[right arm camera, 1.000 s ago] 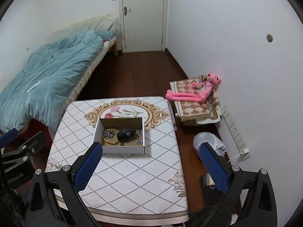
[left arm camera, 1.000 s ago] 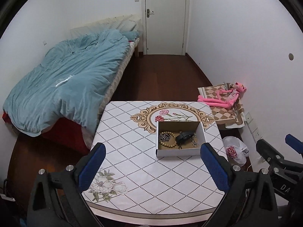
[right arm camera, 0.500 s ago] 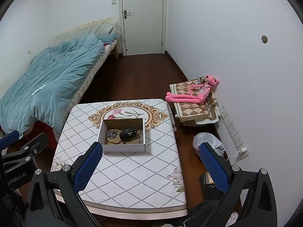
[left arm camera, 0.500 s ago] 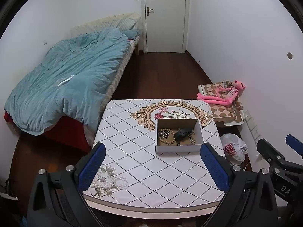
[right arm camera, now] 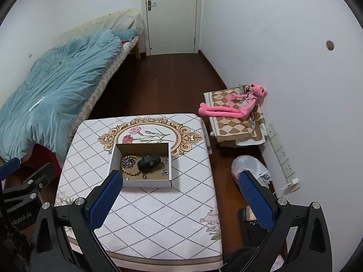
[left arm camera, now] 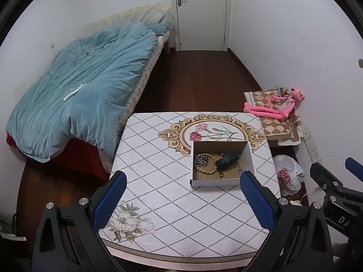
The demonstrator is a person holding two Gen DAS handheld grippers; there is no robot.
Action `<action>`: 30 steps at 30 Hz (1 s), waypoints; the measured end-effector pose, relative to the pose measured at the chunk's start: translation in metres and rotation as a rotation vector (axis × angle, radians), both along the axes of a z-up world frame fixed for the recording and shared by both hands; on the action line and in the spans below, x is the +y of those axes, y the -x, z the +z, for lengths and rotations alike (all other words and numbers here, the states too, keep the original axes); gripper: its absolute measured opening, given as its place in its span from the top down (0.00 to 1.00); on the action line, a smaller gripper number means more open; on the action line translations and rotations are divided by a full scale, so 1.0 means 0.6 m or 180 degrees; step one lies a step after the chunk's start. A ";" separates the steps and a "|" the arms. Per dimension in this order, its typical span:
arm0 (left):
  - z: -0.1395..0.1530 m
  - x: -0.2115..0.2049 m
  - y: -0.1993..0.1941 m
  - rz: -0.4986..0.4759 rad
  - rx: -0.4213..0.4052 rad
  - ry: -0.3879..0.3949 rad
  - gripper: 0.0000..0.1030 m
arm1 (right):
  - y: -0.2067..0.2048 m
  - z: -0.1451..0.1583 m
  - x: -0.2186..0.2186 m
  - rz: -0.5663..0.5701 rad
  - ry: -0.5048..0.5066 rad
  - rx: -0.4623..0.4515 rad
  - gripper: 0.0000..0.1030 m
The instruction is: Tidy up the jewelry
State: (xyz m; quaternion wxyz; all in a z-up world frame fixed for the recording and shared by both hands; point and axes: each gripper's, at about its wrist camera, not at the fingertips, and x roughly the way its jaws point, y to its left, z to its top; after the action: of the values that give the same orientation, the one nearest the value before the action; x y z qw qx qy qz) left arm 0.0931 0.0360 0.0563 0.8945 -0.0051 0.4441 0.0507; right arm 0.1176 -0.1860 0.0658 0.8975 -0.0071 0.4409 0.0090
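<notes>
We have lifted both tongs higher, so the table (left arm camera: 158,181) looks smaller. Left gripper (left arm camera: 182,198) and right gripper (right arm camera: 180,198) gape wide, holding nothing. One cardboard box (left arm camera: 221,182) on the table holds one bead bracelet (left arm camera: 207,170), one black strap (left arm camera: 226,161), and one small ring (left arm camera: 221,175).

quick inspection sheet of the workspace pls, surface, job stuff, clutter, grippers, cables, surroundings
surface: table under a diamond-print floral cloth
job's things: open cardboard box holding a wooden bead bracelet, a metal chain, a black strap and a small ring
clutter: nothing seen on the table outside the box
grippers: left gripper and right gripper both open, empty, above the table's near side
cables: white cord at the power strip
surroundings: bed, door, pink plush toy, plastic bag
</notes>
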 end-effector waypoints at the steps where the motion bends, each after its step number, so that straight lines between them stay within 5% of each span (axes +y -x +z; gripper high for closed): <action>1: -0.001 0.001 -0.004 -0.0007 0.0015 0.0004 0.01 | -0.007 -0.005 0.001 0.0007 -0.0005 0.0029 0.00; 30: -0.034 0.002 -0.039 0.0000 0.0258 0.0098 0.01 | -0.048 -0.040 0.008 0.0111 0.0094 0.0311 0.00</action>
State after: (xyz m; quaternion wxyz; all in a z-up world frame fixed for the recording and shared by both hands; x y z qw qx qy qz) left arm 0.1166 0.0373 0.0356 0.8756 -0.0169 0.4808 0.0440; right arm 0.1463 -0.1814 0.0420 0.8743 -0.0276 0.4842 0.0185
